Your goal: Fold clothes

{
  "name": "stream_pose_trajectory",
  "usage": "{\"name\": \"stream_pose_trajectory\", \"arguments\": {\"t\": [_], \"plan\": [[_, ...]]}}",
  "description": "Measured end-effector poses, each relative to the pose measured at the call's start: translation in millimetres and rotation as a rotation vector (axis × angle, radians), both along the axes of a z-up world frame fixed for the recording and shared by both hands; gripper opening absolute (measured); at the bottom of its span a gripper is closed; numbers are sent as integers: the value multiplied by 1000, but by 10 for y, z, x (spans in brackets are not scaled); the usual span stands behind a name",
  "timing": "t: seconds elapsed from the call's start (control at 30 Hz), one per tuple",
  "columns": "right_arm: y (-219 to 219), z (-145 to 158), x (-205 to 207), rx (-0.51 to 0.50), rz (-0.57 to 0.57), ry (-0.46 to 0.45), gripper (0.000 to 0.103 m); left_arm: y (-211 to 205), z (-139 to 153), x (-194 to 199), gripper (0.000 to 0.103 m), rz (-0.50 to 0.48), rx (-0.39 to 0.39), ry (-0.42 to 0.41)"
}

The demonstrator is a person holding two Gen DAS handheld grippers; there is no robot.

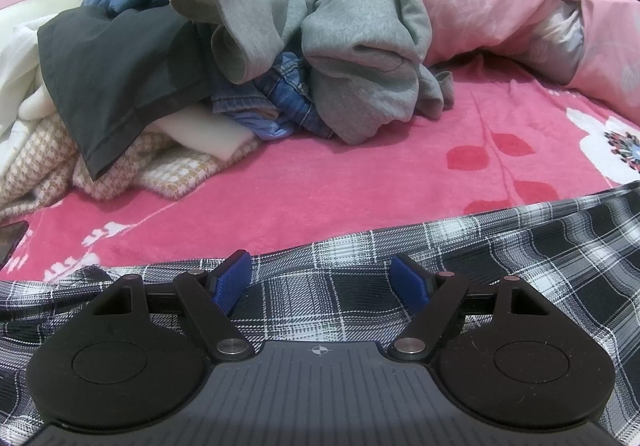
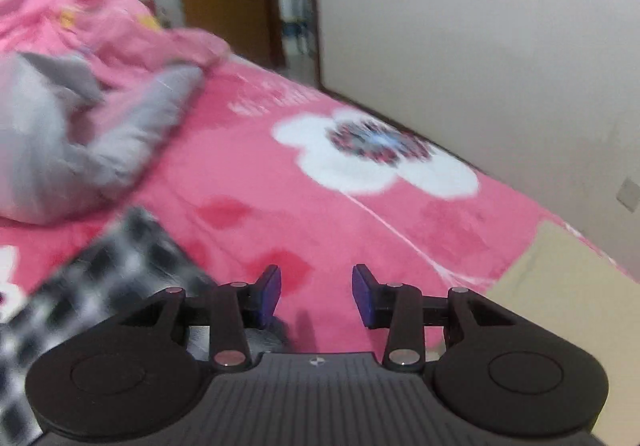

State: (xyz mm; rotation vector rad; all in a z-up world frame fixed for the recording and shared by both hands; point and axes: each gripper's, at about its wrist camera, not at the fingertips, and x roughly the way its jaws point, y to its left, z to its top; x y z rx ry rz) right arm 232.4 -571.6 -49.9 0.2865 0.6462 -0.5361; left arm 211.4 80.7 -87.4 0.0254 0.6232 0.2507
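Two grippers hover over a pink floral blanket [image 1: 280, 182]. Directly beneath the left gripper [image 1: 322, 278] lies the black-and-white plaid shirt [image 1: 500, 266], spreading to both sides of its widely parted jaws, which clamp nothing. Beyond it sits a heap of unfolded clothes [image 1: 240, 58], well apart. Around the right gripper [image 2: 316, 296], whose jaws stand partly open and empty, the view is blurred; the shirt's edge lies just to its left.
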Motion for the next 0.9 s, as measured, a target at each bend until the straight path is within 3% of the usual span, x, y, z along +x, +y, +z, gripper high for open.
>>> {"name": "stream_pose_trajectory", "arguments": {"t": [0.13, 0.27, 0.37, 0.43, 0.47, 0.5, 0.6, 0.67, 0.7, 0.8, 0.9], "plan": [[606, 114, 208, 15, 277, -15, 41, -2, 2, 4, 78, 0, 1, -1], [1197, 43, 566, 59, 560, -8, 39, 9, 1, -2, 78, 1, -5, -3], [1386, -203, 891, 79, 674, 85, 30, 25, -3, -9, 78, 2, -17, -6], [1247, -382, 1098, 88, 624, 129, 22, 36, -5, -16, 79, 2, -29, -9], [1072, -442, 1187, 110, 574, 115, 14, 43, -6, -17, 79, 2, -35, -10], [897, -502, 1275, 132, 523, 101, 0, 47, -6, -20, 79, 2, -40, -11], [424, -483, 1479, 102, 245, 79, 0, 50, -6, -23, 79, 2, -46, -12], [172, -419, 1520, 159, 136, 51, 0, 44, -7, -30, 79, 3, -47, -13], [148, -350, 1488, 168, 117, 26, 5, 44, -7, -32, 79, 3, -48, -14], [411, -140, 1364, 148, 264, -20, 7, 45, -6, -34, 79, 3, -49, -15], [766, -186, 1449, 146, 438, 92, 7, 39, -6, -35, 79, 5, -45, -15]]}}
